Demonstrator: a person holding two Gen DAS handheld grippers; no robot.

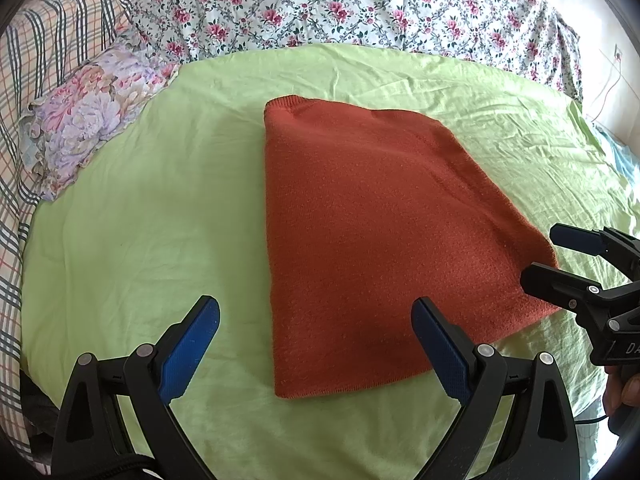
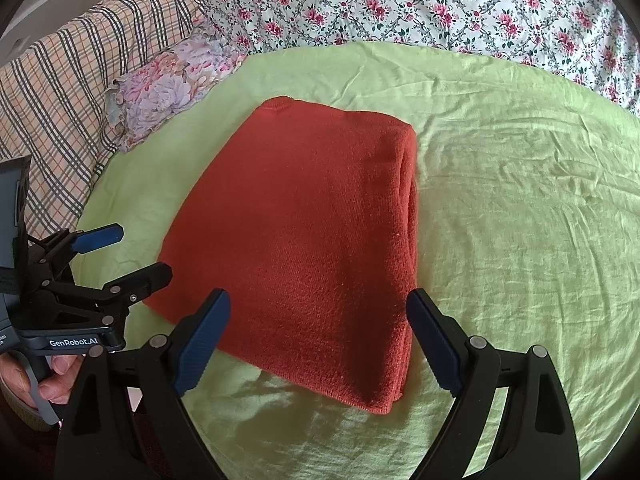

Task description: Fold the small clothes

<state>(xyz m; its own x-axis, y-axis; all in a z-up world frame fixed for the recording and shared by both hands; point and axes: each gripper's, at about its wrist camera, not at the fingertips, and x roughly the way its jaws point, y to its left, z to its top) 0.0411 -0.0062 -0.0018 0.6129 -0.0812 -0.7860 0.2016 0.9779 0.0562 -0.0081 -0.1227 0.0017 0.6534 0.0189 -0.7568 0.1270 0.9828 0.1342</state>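
Wrinkled lime sheet (image 1: 140, 240) under folded rust-red knit garment (image 1: 360, 220), just ahead of both claws; left gripper (image 1: 316, 344) and right gripper (image 2: 318, 338) spread wide, empty; "GenRobot.AI" on left body

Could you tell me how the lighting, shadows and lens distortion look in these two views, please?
Left wrist view: bright, even daylight, the green sheet bowed by the fisheye, dark vignette at the corners. Right wrist view: the rust-red folded garment sharp, and a soft shadow on the sheet in front of it.
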